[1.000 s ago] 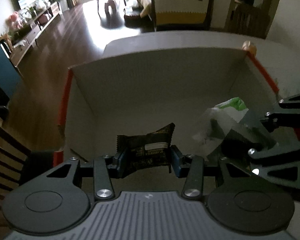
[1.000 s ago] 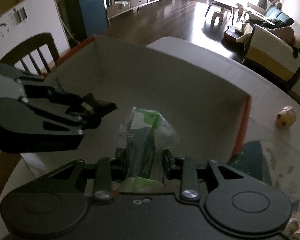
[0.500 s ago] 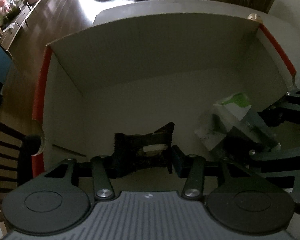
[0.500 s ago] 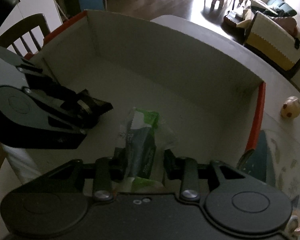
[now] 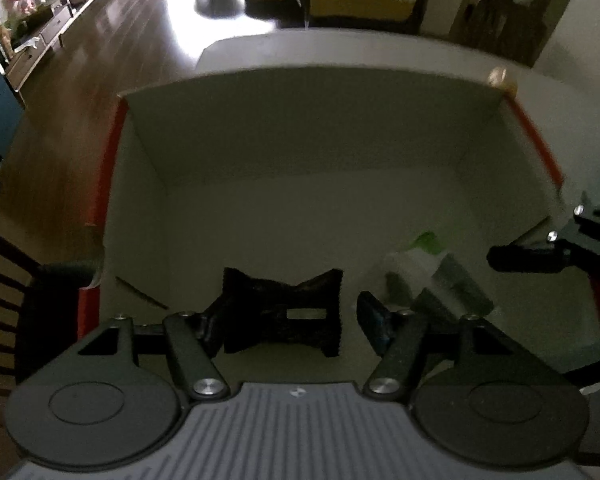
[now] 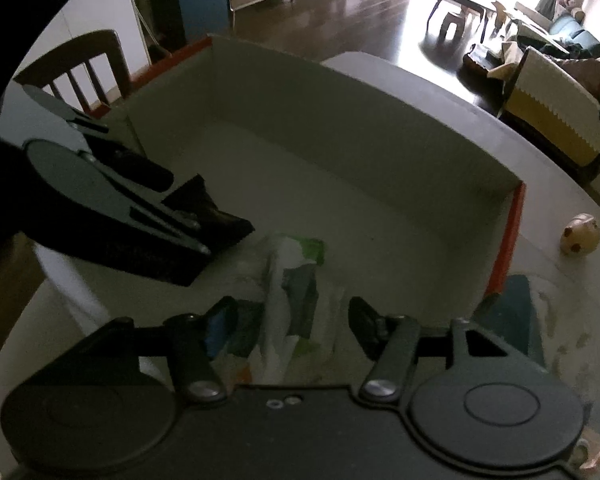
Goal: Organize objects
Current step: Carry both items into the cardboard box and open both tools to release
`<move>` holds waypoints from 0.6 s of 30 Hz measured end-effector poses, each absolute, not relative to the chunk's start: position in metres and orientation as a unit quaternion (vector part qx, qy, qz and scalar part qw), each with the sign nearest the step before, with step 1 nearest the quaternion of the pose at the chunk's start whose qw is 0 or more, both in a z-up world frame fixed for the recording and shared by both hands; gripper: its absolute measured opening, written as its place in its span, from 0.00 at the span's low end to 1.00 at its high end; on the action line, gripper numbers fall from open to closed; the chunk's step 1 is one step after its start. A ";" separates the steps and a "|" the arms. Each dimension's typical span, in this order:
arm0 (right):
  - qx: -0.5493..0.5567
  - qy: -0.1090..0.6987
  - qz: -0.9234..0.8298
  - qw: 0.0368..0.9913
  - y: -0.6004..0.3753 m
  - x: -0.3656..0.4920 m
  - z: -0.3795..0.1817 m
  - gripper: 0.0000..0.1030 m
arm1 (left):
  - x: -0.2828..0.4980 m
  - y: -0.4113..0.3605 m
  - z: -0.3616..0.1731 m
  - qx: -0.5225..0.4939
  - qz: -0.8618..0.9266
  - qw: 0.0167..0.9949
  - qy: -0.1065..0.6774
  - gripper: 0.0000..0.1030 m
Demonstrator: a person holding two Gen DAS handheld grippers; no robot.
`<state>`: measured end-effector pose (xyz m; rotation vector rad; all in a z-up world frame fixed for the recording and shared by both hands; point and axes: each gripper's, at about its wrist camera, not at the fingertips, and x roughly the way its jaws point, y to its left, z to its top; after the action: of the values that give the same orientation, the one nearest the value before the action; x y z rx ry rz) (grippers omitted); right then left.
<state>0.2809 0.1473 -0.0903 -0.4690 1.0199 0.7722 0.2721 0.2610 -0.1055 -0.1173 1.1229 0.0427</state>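
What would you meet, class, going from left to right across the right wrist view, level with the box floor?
Left gripper → black packet → green-and-white packet → red box edge → small spotted ball.

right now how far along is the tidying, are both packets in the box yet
Nearly done with these two. The dark snack packet and the green and white packet both sit inside the red-edged cardboard box. The left gripper and right gripper stand open around them, released. Left over: a small round spotted figurine outside the box on the table.
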 end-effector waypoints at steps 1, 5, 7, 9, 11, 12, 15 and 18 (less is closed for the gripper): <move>-0.213 0.467 0.359 0.780 0.145 0.285 -0.084 0.64 | 0.264 0.263 -0.101 -0.057 0.023 0.849 0.525 0.64; -0.201 0.445 0.368 0.791 0.130 0.282 -0.065 0.67 | 0.253 0.261 -0.078 -0.058 0.021 0.867 0.495 0.64; -0.191 0.438 0.369 0.797 0.121 0.280 -0.054 0.68 | 0.245 0.259 -0.068 -0.063 0.017 0.874 0.481 0.64; -0.178 0.431 0.373 0.802 0.113 0.278 -0.044 0.68 | 0.239 0.252 -0.057 -0.059 0.017 0.882 0.467 0.64; -0.168 0.423 0.376 0.807 0.104 0.274 -0.035 0.68 | 0.236 0.244 -0.050 -0.055 0.012 0.887 0.457 0.64; -0.164 0.418 0.377 0.810 0.099 0.272 -0.032 0.68 | 0.230 0.241 -0.045 -0.055 0.010 0.891 0.451 0.64; -0.153 0.406 0.380 0.817 0.084 0.266 -0.019 0.69 | 0.221 0.232 -0.036 -0.061 0.007 0.899 0.435 0.64; -0.138 0.393 0.384 0.824 0.065 0.257 -0.008 0.71 | 0.210 0.223 -0.025 -0.068 0.005 0.906 0.417 0.64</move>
<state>0.2566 0.0650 -0.0078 -0.2944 0.8360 0.8164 0.2104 0.2232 -0.0253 -0.1403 0.8618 0.0102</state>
